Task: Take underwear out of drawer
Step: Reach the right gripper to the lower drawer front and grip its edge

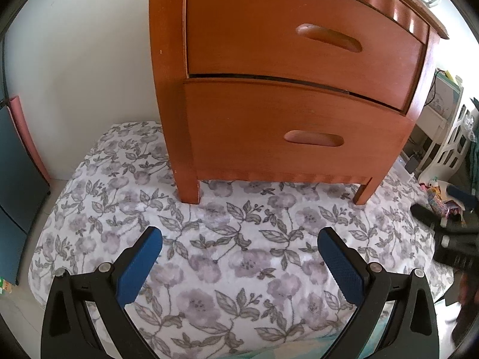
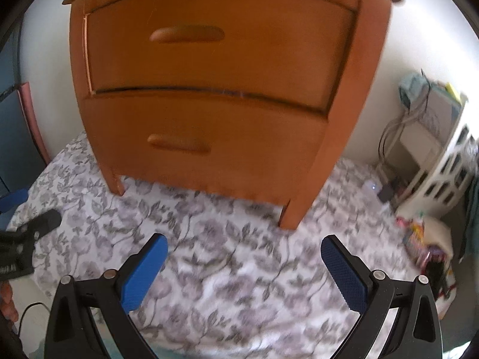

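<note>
Starting at the left of the left wrist view, a blue panel stands by the white wall. A flowery cloth covers the floor in the lower half of the frame. The left gripper hangs over this cloth with its two blue jaws spread wide and nothing between them. A wooden nightstand stands on the cloth in the upper middle. It has a top drawer and a bottom drawer, both shut. Each has a long wooden handle.

In the right wrist view, the right gripper also has its jaws spread wide and holds nothing. This view is blurry. At the right edge sits a white shelf with small clutter near it.

No underwear can be seen. It is probably hidden inside one of the shut drawers, but I cannot tell which one. A drawer needs to come open first, likely by hooking a jaw under its handle and pulling. The wood looks hard and smooth, so a finger could slip. Underwear should be soft, light and floppy, so pinching a bunched fold in the middle would likely work best.
</note>
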`<state>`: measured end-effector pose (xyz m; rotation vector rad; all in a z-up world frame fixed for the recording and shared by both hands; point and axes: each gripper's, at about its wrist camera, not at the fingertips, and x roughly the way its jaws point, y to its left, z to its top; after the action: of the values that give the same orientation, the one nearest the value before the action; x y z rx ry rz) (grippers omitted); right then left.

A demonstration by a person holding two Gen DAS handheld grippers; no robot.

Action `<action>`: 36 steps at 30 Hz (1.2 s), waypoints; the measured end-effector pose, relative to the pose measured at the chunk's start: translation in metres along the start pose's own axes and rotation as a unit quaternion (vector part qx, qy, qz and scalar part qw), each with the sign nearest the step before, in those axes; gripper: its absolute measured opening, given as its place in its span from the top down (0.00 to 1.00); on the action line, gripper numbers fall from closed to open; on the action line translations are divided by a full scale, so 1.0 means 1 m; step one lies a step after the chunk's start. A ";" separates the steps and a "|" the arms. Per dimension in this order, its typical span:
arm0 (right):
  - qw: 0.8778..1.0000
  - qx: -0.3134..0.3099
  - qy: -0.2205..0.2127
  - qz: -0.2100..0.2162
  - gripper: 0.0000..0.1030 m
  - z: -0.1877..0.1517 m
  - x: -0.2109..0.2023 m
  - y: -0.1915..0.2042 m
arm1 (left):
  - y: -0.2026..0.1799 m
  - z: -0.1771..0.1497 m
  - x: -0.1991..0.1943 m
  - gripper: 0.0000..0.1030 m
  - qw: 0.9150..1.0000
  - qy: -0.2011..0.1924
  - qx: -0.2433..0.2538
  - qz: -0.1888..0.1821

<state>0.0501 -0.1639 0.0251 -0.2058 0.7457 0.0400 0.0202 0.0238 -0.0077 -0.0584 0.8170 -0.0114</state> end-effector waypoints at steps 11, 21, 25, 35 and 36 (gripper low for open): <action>0.995 -0.095 -0.037 -0.006 0.00 0.074 0.035 0.004 | 0.035 0.000 0.029 0.00 0.999 0.024 -0.036 0.017; 0.981 -0.190 -0.037 0.008 0.03 0.097 0.067 0.033 | 0.051 -0.004 0.049 0.00 0.998 0.041 -0.056 0.014; 0.976 -0.218 -0.026 0.012 0.11 0.097 0.079 0.040 | 0.054 -0.007 0.056 0.00 0.997 0.047 -0.059 0.008; 0.963 -0.268 -0.024 -0.002 0.14 0.085 0.096 0.057 | 0.060 -0.011 0.074 0.00 0.996 0.065 -0.067 0.002; 0.961 -0.274 -0.022 -0.003 0.13 0.083 0.096 0.058 | 0.060 -0.012 0.075 0.00 0.996 0.067 -0.067 0.001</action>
<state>0.1703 -0.0941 0.0097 -0.7336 0.6757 0.2462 0.0626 0.0804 -0.0738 -0.1849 0.9507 0.0413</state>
